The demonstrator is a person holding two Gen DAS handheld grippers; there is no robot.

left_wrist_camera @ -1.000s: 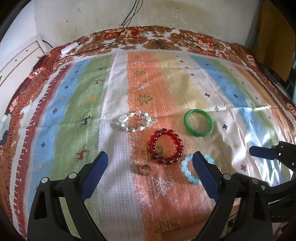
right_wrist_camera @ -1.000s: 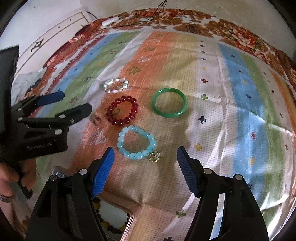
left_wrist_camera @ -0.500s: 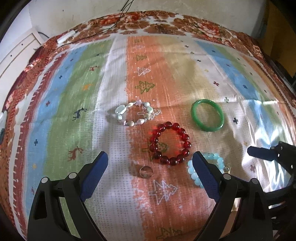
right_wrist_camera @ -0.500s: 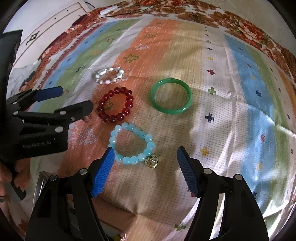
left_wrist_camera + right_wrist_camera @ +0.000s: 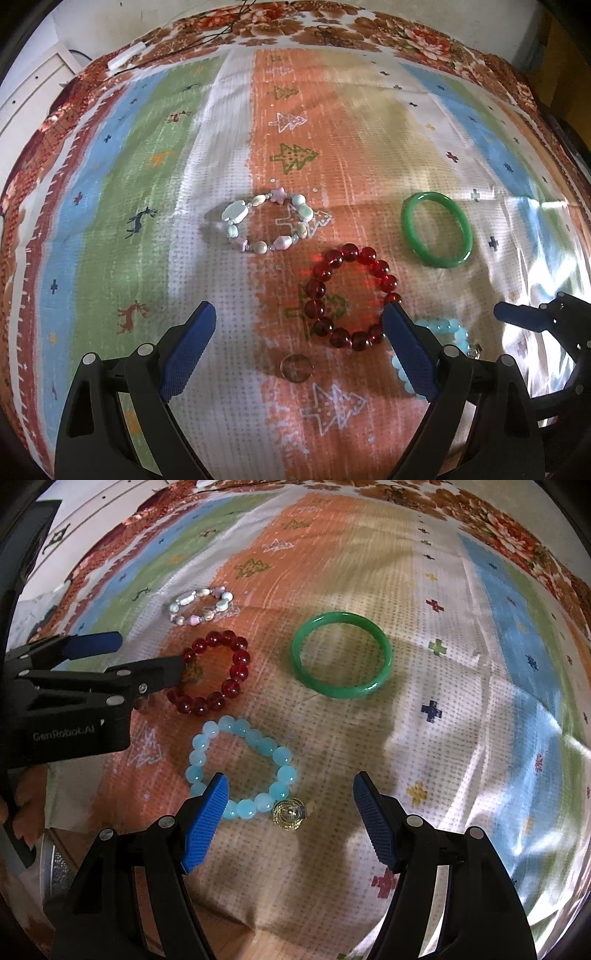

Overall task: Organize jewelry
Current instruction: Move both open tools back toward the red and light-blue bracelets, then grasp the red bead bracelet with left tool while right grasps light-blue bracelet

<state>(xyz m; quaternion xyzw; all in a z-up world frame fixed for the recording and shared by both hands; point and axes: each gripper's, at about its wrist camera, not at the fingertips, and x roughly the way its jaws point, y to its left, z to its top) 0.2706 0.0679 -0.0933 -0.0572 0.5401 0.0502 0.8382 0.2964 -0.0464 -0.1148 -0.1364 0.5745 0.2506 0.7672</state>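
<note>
My left gripper (image 5: pixel 297 339) hangs with its blue pads spread wide and empty over the striped woven cloth (image 5: pixel 110 206); lying just beneath it is a small plain metal ring (image 5: pixel 295 367), thin and flat, so I judge it slippery and best pinched across its rim. Beyond lies the pastel bracelet of mixed shell-like beads (image 5: pixel 267 226), loose on its string, probably floppy when lifted. Next, the dark red glass-bead bracelet (image 5: pixel 351 300) rests close to my left gripper's right pad; its round beads look smooth, so I would take it across one side of the loop. The solid green bangle (image 5: pixel 341 654) lies well apart to the right, stiff and likely brittle. My right gripper (image 5: pixel 290 819) is also open and holds nothing, poised over the near edge of the pale blue bead bracelet (image 5: pixel 240 768) and the small gold spiral charm (image 5: pixel 290 812) touching it.
</note>
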